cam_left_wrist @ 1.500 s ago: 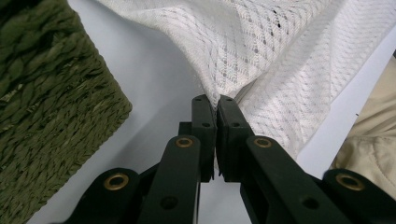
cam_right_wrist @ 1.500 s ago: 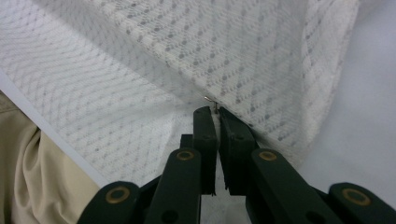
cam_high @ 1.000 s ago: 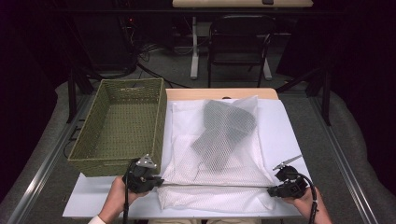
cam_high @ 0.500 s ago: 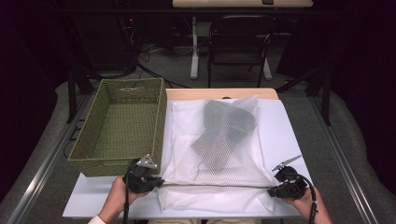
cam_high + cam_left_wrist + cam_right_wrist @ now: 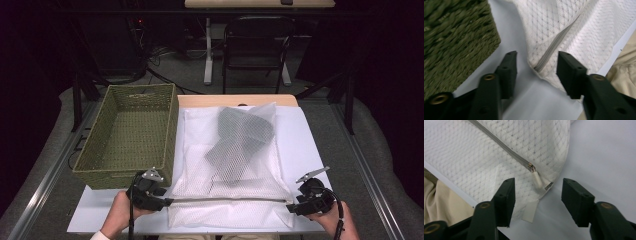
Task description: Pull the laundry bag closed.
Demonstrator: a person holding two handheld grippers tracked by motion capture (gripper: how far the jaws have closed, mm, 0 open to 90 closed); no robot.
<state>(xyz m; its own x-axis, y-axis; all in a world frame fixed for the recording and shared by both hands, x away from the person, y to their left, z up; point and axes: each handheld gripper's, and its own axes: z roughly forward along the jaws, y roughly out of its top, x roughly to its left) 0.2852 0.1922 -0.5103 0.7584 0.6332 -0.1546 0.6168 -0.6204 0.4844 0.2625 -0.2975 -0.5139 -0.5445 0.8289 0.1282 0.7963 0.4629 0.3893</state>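
A white mesh bag [image 5: 200, 150] with a grey garment [image 5: 242, 137] inside lies flat on a white sheet [image 5: 300, 145]. Its grey zipper [image 5: 230, 200] runs along the near edge. My left gripper [image 5: 167, 201] sits at the zipper's left end. Its jaws have just been opening and stand apart, with the bag's corner and zipper end [image 5: 549, 53] between them, untouched by my left gripper [image 5: 536, 56]. My right gripper [image 5: 291, 207] is at the right end and has also just been opening. The white zipper pull [image 5: 537, 180] lies loose between the jaws of my right gripper [image 5: 539, 182].
A green wicker basket [image 5: 122, 177] stands left of the bag, its near corner [image 5: 454, 37] close to my left gripper. The sheet's near edge runs just behind both hands. A chair [image 5: 255, 45] and a desk stand beyond the table.
Both grippers have let go of the bag's near corners and their jaws now stand apart. The hands stayed where they were and the bag lies still.
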